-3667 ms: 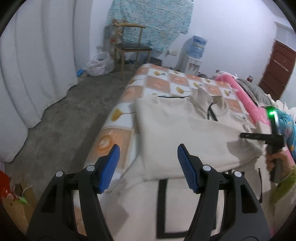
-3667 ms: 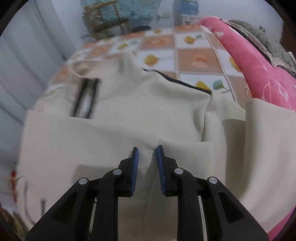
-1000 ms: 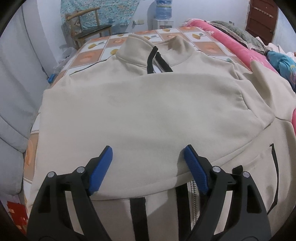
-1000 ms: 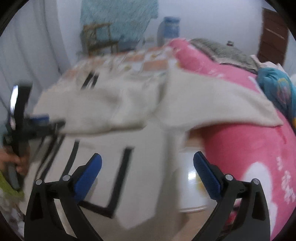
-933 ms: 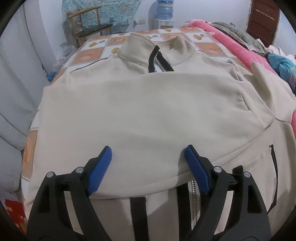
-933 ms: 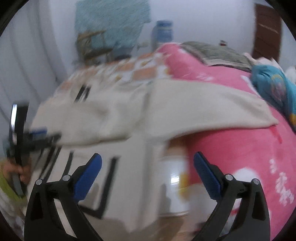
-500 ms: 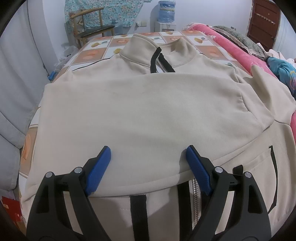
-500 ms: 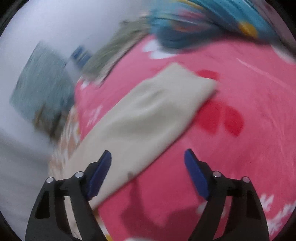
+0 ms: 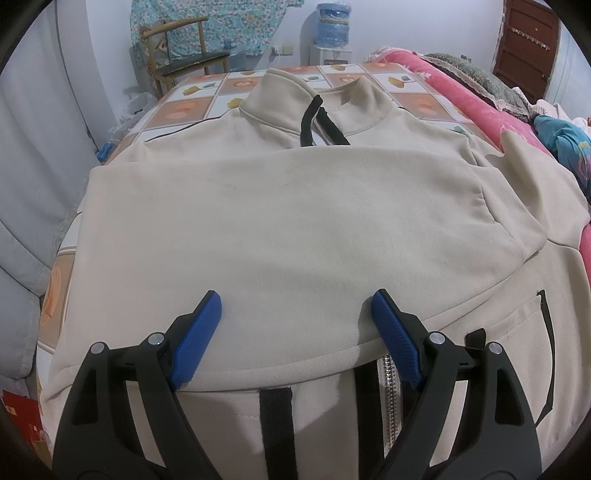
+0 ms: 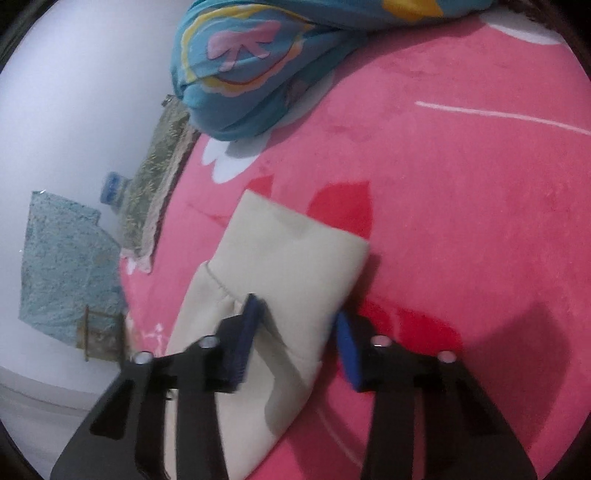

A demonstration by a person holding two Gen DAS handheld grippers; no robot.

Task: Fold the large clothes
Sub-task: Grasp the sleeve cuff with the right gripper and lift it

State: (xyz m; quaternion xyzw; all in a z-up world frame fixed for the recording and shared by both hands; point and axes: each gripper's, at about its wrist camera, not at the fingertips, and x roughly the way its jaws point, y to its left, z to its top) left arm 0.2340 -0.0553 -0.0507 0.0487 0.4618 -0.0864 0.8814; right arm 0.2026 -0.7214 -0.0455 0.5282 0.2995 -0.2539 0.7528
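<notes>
A: Where is the jacket [image 9: 288, 221]?

B: Spread across the bed [image 9: 236, 85], collar [image 9: 314, 107] at the far end, black zip [image 9: 388, 376] down the front. 1 sleeve [image 9: 258, 240] is folded flat across the chest. The other sleeve's cuff [image 10: 291, 266] lies off to the side on the pink blanket [image 10: 461, 203].

A: And the left gripper [image 9: 295, 314]?

B: Spread wide over the near edge of the folded sleeve – the 2 blue pads [image 9: 195, 336] sit apart with nothing pinched; I cannot tell whether they touch the cloth.

A: The right gripper [image 10: 295, 328]?

B: Its jaws are closing, with the cuff between them. The left pad presses into a fold of the cuff; the right pad [image 10: 347, 350] sits just beside the cuff's edge, and the blur hides whether it touches – so no firm pinch yet.

A: What lies around it?

B: A blue patterned cloth [image 10: 266, 62] bunched on the blanket beyond the cuff. From the left view, a wooden chair [image 9: 177, 55] and a water bottle [image 9: 334, 24] stand past the bed's far end, a brown door [image 9: 528, 44] at the right, grey curtains [image 9: 33, 147] at the left.
</notes>
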